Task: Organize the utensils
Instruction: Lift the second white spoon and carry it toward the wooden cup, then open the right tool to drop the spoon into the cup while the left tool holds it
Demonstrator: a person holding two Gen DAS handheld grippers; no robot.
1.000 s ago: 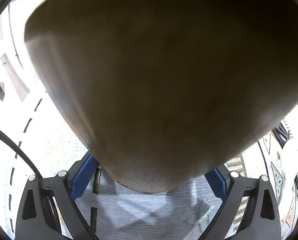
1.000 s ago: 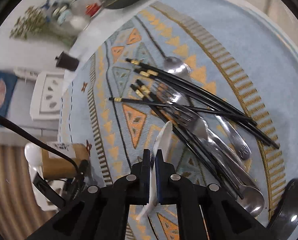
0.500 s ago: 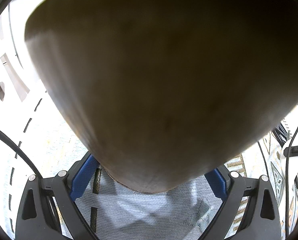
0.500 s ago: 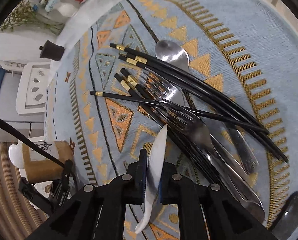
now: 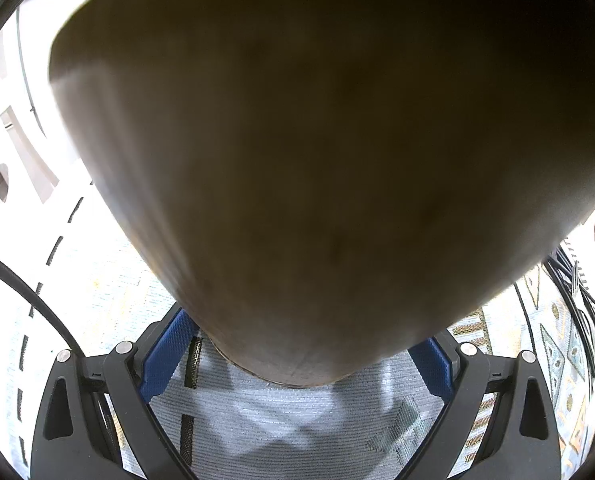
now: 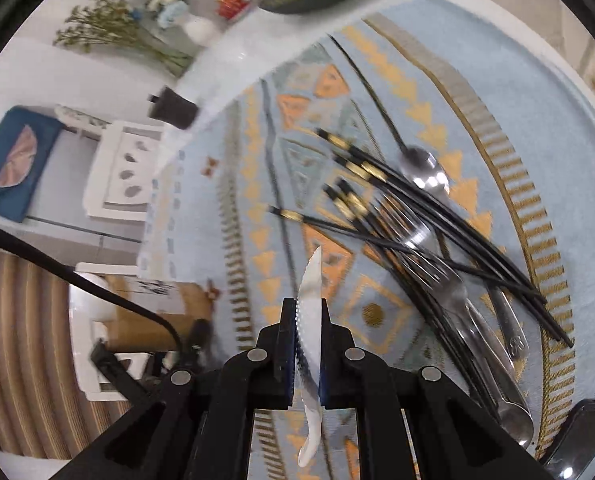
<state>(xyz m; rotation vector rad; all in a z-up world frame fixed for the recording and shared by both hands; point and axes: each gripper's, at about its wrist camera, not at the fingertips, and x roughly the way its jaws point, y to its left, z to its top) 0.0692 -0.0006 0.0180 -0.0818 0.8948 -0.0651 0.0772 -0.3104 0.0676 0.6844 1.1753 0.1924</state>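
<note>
Gripping a tan wooden cylindrical holder [image 5: 329, 152] between wide-spread blue pads, the left gripper [image 5: 297, 360] is steadying it on the patterned cloth. Pinching a white ceramic spoon [image 6: 312, 312], the right gripper [image 6: 308, 344] is hovering beside piled black chopsticks [image 6: 437, 216]; probably it is carrying the spoon holderward, needing alignment over the rim.

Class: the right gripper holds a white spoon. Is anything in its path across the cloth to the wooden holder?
Nothing visible. The white spoon is clamped in the right gripper; the wooden holder, gripped by the left gripper, stands left across bare cloth. The utensil pile lies right.
</note>
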